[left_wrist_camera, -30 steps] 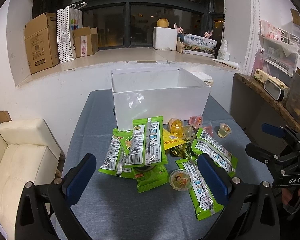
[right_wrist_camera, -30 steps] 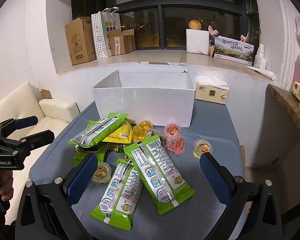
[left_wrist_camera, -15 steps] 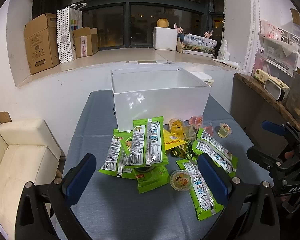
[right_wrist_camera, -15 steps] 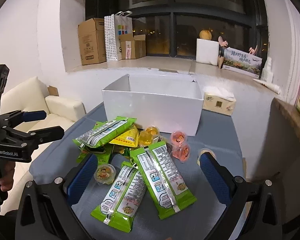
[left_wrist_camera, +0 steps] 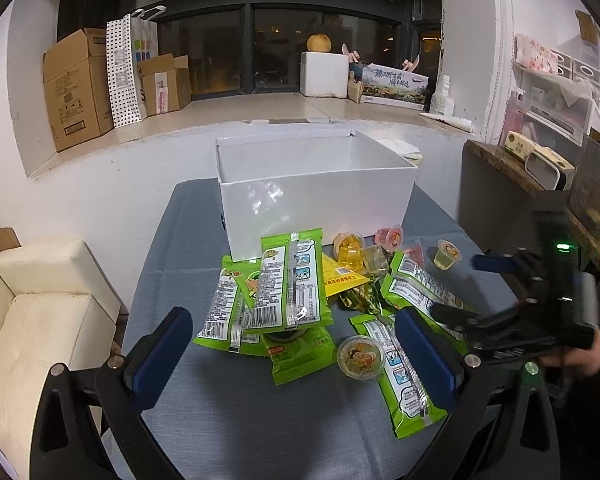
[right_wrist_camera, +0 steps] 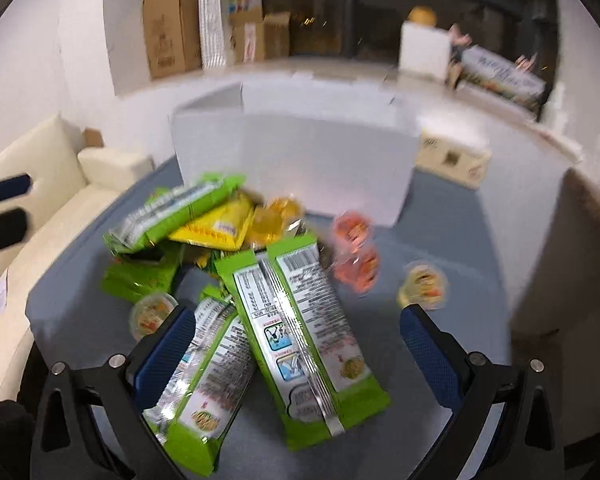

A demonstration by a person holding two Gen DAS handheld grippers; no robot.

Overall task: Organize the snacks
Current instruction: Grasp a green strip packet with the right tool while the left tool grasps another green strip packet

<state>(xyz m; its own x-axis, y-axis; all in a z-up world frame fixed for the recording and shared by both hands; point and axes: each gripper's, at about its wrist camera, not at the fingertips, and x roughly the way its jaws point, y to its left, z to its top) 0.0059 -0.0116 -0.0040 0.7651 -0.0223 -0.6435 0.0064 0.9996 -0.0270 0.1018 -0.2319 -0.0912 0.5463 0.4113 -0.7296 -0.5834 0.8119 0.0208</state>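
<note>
A pile of snacks lies on the grey-blue table [left_wrist_camera: 228,408] in front of an open white box [left_wrist_camera: 316,204]. It holds several green packets [left_wrist_camera: 288,280], a yellow packet [left_wrist_camera: 340,280] and small jelly cups [left_wrist_camera: 360,356]. My left gripper [left_wrist_camera: 296,356] is open and empty, just short of the pile. My right gripper [right_wrist_camera: 296,352] is open and empty, low over the nearest green packets [right_wrist_camera: 300,344]; it also shows in the left wrist view [left_wrist_camera: 460,292], at the pile's right side. The right wrist view is blurred. The white box [right_wrist_camera: 296,160] stands behind the pile there.
A cream sofa [left_wrist_camera: 40,320] stands left of the table. A tissue box [right_wrist_camera: 452,156] lies on the table right of the white box. A dark side counter [left_wrist_camera: 512,184] is to the right. Cardboard boxes [left_wrist_camera: 76,88] sit on the window ledge behind.
My right gripper has moved forward and down toward the pile, closing in on the green packets. My left gripper has barely moved. The snacks lie where they were.
</note>
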